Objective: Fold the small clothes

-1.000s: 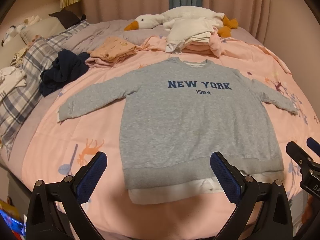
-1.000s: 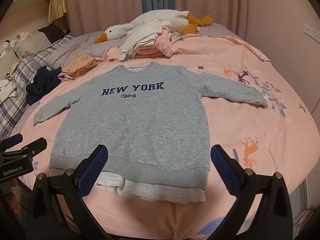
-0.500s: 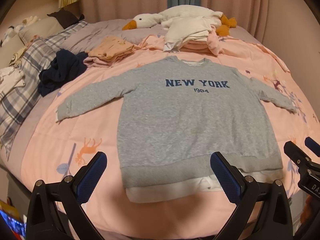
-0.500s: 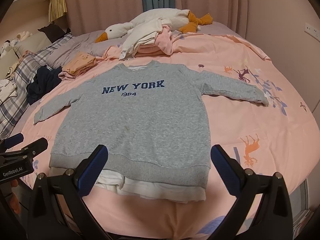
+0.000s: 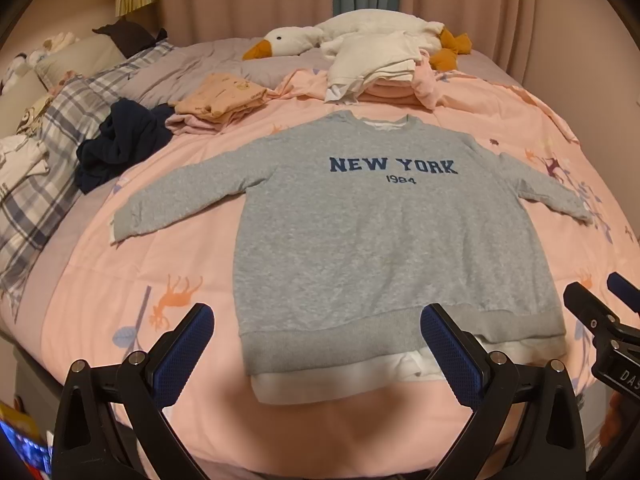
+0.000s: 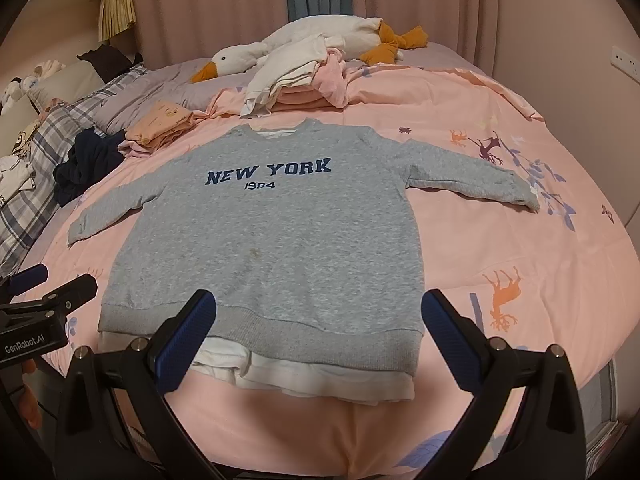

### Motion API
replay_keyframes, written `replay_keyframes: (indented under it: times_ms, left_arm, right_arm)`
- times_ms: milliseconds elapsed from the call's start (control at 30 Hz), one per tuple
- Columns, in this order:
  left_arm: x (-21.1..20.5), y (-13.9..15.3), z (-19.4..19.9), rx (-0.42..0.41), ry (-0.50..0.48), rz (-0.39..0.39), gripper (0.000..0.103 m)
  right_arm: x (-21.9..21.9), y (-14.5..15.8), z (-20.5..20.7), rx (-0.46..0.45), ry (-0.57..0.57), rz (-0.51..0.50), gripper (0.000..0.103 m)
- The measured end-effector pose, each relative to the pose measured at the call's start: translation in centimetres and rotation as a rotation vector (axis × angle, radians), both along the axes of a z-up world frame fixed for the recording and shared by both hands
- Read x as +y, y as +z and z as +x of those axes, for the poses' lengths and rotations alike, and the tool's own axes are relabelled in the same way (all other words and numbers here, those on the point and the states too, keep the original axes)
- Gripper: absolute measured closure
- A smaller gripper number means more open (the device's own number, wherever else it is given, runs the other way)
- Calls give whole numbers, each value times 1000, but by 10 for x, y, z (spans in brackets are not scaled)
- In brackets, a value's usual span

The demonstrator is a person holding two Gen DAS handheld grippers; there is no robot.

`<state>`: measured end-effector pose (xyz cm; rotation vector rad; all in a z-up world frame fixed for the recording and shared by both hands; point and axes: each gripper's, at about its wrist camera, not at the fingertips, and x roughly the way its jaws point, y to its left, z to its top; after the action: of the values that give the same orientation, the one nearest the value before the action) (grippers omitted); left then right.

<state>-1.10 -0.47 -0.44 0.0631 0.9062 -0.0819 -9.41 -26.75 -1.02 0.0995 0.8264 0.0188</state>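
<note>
A grey "NEW YORK 1984" sweatshirt (image 5: pixel 360 232) (image 6: pixel 280 240) lies flat and face up on the pink bedspread (image 5: pixel 120 300), both sleeves spread out, a white hem showing below its grey waistband. My left gripper (image 5: pixel 316 344) hovers open just short of the hem's left half, nothing between its blue pads. My right gripper (image 6: pixel 316 336) also stands open, above the hem's right half, holding nothing. Each gripper shows at the edge of the other's view: the right gripper (image 5: pixel 600 320) and the left gripper (image 6: pixel 44 296).
Beyond the collar lies a pile of white and pink clothes (image 5: pixel 380 68) against a plush goose (image 5: pixel 296 40). A folded orange garment (image 5: pixel 220 98) and a crumpled navy garment (image 5: pixel 120 144) sit at back left by a plaid pillow (image 5: pixel 48 168). Curtains hang behind the bed.
Both grippers have drifted back a little from the sweatshirt, so it sits slightly higher in both views. Both jaws stay open and the sweatshirt has not moved.
</note>
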Motion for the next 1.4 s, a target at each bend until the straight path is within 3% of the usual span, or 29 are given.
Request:
replay_keyframes:
  times_ms: [1400]
  left_arm:
    - [-4,-4,-3,6,-6,2,1]
  right_arm:
    - [4,0,0,3,4,-1,0]
